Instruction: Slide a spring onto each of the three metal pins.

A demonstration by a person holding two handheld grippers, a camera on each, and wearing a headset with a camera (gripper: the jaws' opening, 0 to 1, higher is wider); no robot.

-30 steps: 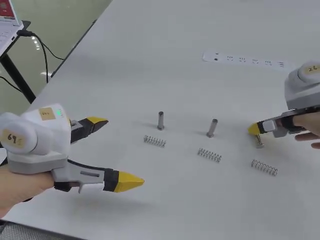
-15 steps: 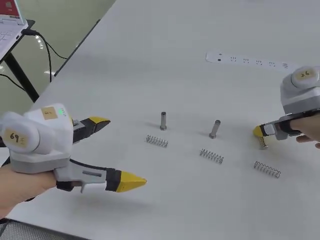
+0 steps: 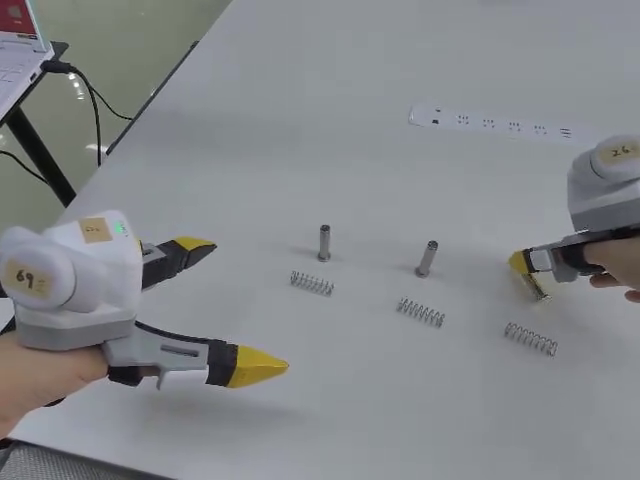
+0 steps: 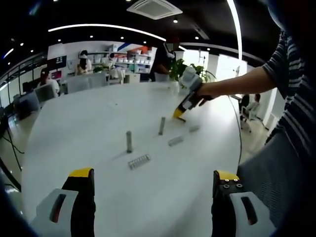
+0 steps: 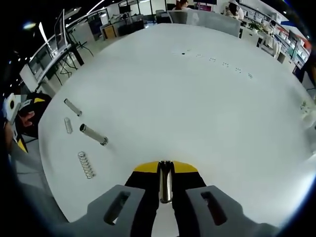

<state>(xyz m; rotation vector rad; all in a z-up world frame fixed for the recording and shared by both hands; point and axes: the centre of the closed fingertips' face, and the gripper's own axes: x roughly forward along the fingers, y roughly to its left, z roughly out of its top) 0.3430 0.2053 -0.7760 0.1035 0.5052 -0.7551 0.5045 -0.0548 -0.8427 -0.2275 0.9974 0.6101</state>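
Right gripper [image 3: 522, 264] is clamped on the third pin [image 5: 166, 187] - the right gripper view has it running straight down the centre between the closed jaws, its end poking out past the yellow tips. In the head view that pin sits tilted at the right side of the white table [image 3: 330, 120]; I can't tell if its lower end touches the surface. Left gripper [image 3: 225, 305] is wide open with nothing in it, hovering over the near left part of the table, well apart from the parts. The other two pins stand on the table in a row: left pin [image 3: 324, 242] upright, middle pin [image 3: 427, 257] looking slightly tilted. All three springs lie flat on the table, none on a pin - left spring [image 3: 311, 284] just in front of the left pin, middle spring [image 3: 420, 313] just in front of the middle pin, right spring [image 3: 530, 340] near me, below the right gripper's tips. A white power strip [image 3: 500, 125] lies at the far side.
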